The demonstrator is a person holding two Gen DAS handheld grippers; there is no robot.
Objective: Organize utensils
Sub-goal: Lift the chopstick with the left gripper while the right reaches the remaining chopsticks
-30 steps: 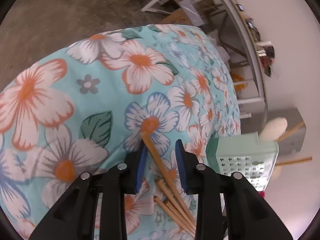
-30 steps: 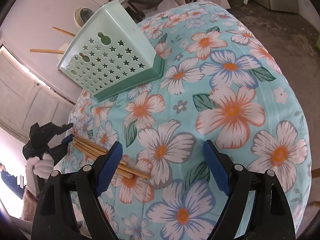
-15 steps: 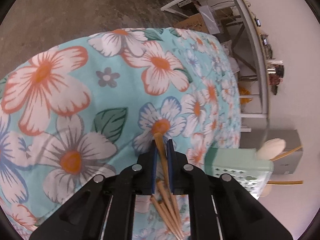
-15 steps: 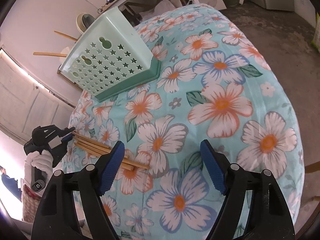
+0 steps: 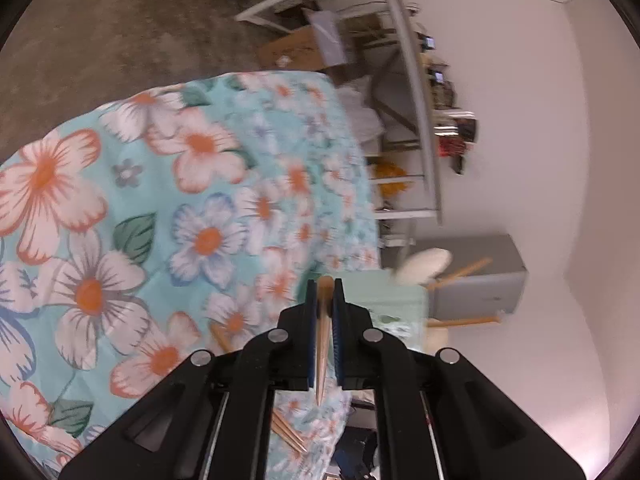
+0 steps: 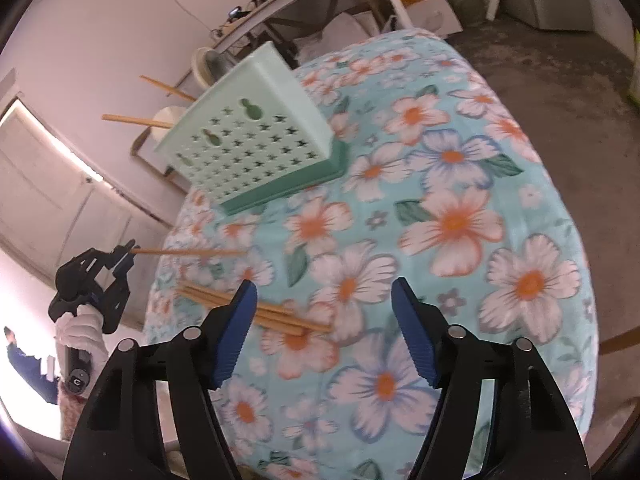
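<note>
My left hand-held gripper (image 5: 325, 312) is clamped on 1 chopstick (image 5: 322, 344) held near its end, so it could pivot and slip. My right hand-held gripper (image 6: 322, 334), jaws closing on nothing, could nudge the loose chopsticks (image 6: 256, 310) beneath it.

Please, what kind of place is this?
Probably a storage or workshop room in a home: a table under a flowered cloth with a utensil basket, a bare concrete floor and cluttered metal shelves.

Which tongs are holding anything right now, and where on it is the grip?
The left tongs clamp one chopstick at its end, lifted off the cloth. The right tongs hold nothing; their jaws are closing on empty air.
</note>
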